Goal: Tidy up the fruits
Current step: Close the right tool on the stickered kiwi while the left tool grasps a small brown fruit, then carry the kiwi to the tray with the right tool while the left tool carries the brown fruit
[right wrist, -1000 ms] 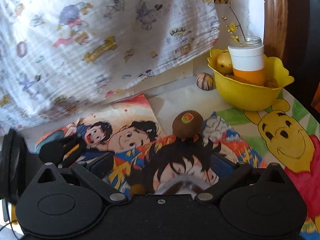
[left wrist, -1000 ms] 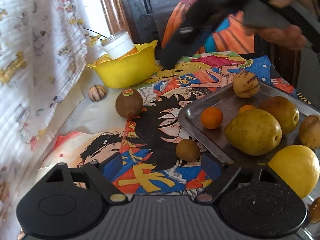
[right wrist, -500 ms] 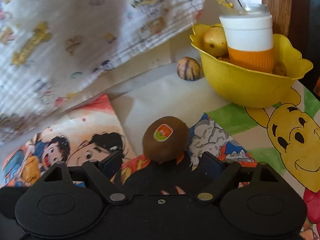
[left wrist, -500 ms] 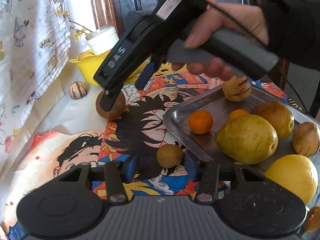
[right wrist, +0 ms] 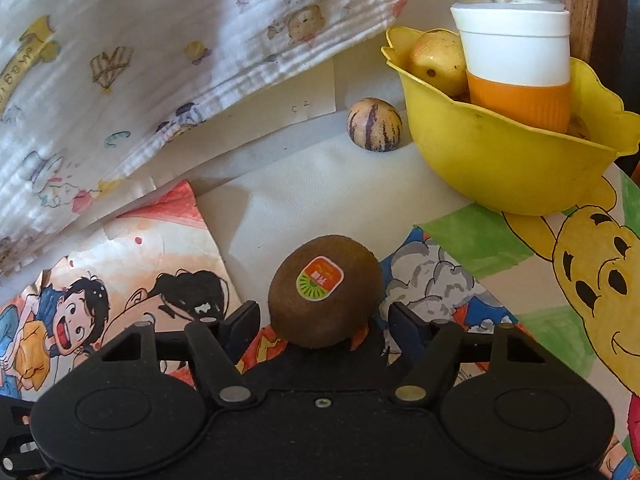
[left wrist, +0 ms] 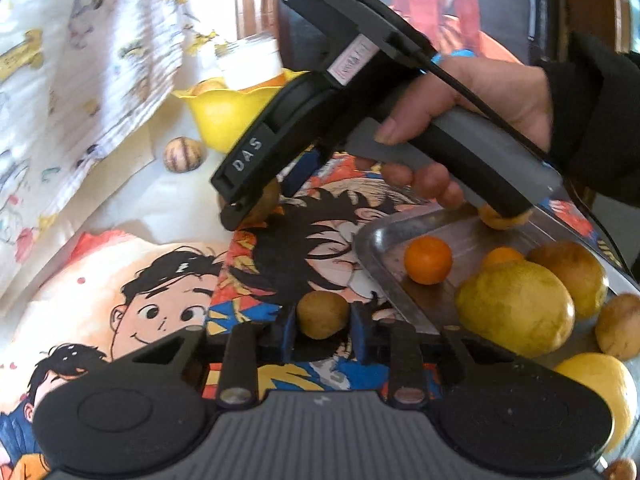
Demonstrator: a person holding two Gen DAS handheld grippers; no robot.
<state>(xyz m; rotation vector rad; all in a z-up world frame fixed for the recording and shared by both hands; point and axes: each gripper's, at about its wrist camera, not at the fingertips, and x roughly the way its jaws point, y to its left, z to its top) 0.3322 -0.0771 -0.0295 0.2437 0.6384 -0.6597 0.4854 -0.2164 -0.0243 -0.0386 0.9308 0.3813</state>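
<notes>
Over on the far left hangs the cartoon-print cloth (right wrist: 168,52), draped down to the counter (right wrist: 320,204), which is covered in bright cartoon drawings. Just past the cloth's edge sits a striped little melon (right wrist: 375,125) on the pale paper, right beside the yellow bowl (right wrist: 504,164). That bowl holds a white-and-orange jar (right wrist: 516,56) and a yellow pear (right wrist: 438,62) tucked behind it.

Now the action: the right gripper (right wrist: 318,320) is down at the stickered kiwi (right wrist: 323,290), which rests on the counter in front of the bowl. Its fingers (right wrist: 240,322) have just been closing, with the kiwi between them, yet a small gap shows on each side, so no squeeze here. From the left wrist view, a hand (left wrist: 472,104) in a dark sleeve grips that tool's handle, its tip down at the kiwi.

Nearer in that view, the left gripper (left wrist: 323,330) has clamped its blue-padded fingers (left wrist: 286,330) onto a small brown kiwi (left wrist: 322,314), pads pressed against both sides, low over the counter just beside the tray's corner.

Rightmost lies the metal tray (left wrist: 380,268), carrying a small orange (left wrist: 428,259), a large yellow-green pear (left wrist: 516,306), a brownish pear (left wrist: 572,270) behind it and a lemon (left wrist: 604,392) at the near edge.
</notes>
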